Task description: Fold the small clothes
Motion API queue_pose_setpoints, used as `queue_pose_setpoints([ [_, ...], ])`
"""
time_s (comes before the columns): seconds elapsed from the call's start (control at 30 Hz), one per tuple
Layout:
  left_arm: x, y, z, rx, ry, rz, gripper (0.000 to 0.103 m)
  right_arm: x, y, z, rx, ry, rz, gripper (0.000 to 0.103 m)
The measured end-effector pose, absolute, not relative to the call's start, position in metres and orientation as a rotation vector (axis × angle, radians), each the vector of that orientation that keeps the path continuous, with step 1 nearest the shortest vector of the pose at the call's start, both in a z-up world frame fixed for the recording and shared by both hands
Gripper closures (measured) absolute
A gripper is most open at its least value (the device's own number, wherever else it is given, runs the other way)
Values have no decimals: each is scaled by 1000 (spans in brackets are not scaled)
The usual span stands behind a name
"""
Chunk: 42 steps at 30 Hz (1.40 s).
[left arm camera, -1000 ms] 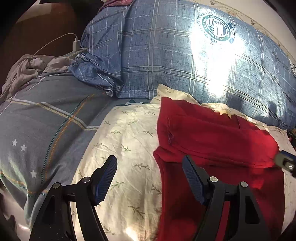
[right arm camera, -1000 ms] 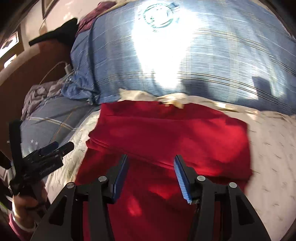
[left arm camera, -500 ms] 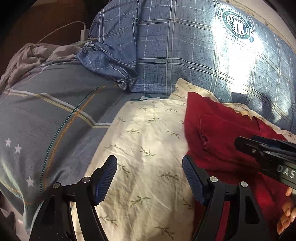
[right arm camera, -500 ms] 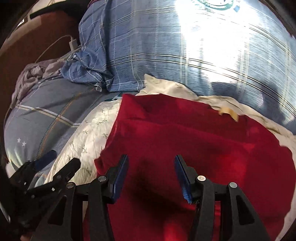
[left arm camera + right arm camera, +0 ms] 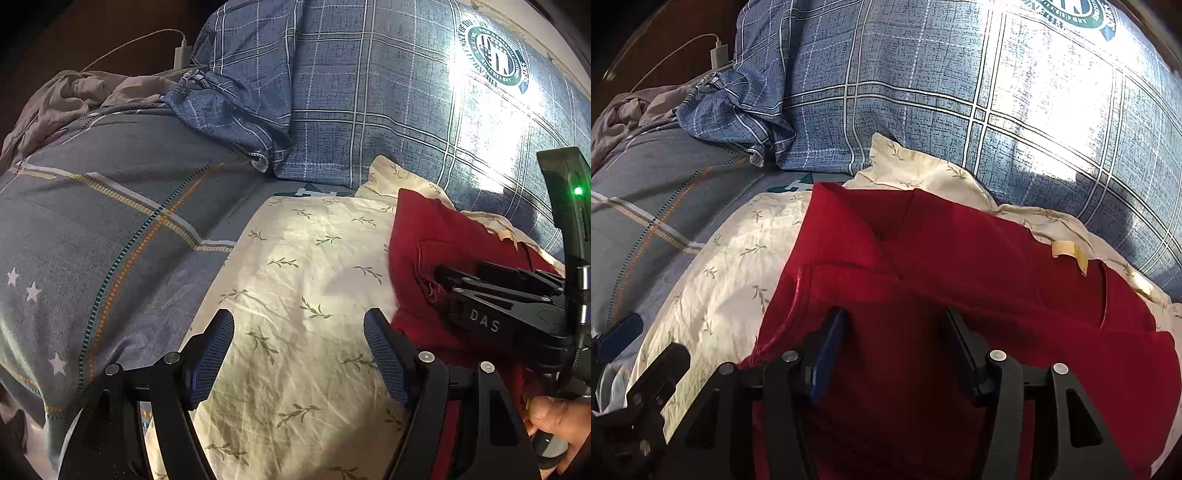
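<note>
One red garment [image 5: 923, 266], lying on the cream leaf-print sheet [image 5: 295, 280], its far edge close to the blue plaid pillow [image 5: 923, 92]. Already doubled over once: a fold line runs across the middle, with an upper layer lying over a lower one. A small pale label [image 5: 1069, 249] shows near its far right side.

Handling, by my judgement: light, limp, slightly fuzzy cloth; no stiffness, so it will sag and drag if lifted by one point. Not slippery, not fragile. Best taken at a corner or along the hemmed left edge, pinching both layers together, so that the fold does not open.

My right gripper [image 5: 895, 350]: jaws apart, resting low over the near part of the garment, cloth visible between the pads, nothing clamped.

My left gripper [image 5: 299, 354]: jaws wide apart, holding nothing, over bare sheet just left of the garment's left edge.

Also present: grey checked quilt with stars [image 5: 110, 221] to the left; white charger and cable [image 5: 183, 53] at the far left, well apart from the work.
</note>
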<state>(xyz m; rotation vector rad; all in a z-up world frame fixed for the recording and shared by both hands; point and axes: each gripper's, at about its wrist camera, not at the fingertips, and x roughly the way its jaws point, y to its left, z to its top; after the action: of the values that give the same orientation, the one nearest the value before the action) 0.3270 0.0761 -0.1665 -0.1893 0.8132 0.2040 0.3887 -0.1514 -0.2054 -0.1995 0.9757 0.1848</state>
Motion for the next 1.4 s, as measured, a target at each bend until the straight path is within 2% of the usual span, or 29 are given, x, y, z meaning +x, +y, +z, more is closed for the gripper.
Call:
queue_pose_setpoints([
  [0.27,319,66,-161,-163,790,184,30,358,-179,-179,-179,944,195,45],
  [0.53,292,47,-154,-132,780,151,30,285,-313,-152,-176,896,-49,40],
  [0.6,286,42,-151,-130,780,152,30,278,-344,-153,-156,910,-113,39],
  [0.67,282,37,-147,-126,775,157,30,278,-375,-163,-155,950,-164,34],
  [0.73,275,31,-139,-116,766,161,30,278,-394,-177,-154,1031,-210,35],
  [0.8,268,25,-132,-93,748,158,30,263,-411,-175,-58,1024,-184,36],
  [1.03,243,9,-126,-75,752,145,30,217,-418,-147,-20,951,-104,34],
  [1.4,216,-4,-122,-26,771,115,30,179,-394,-152,-28,954,-43,34],
])
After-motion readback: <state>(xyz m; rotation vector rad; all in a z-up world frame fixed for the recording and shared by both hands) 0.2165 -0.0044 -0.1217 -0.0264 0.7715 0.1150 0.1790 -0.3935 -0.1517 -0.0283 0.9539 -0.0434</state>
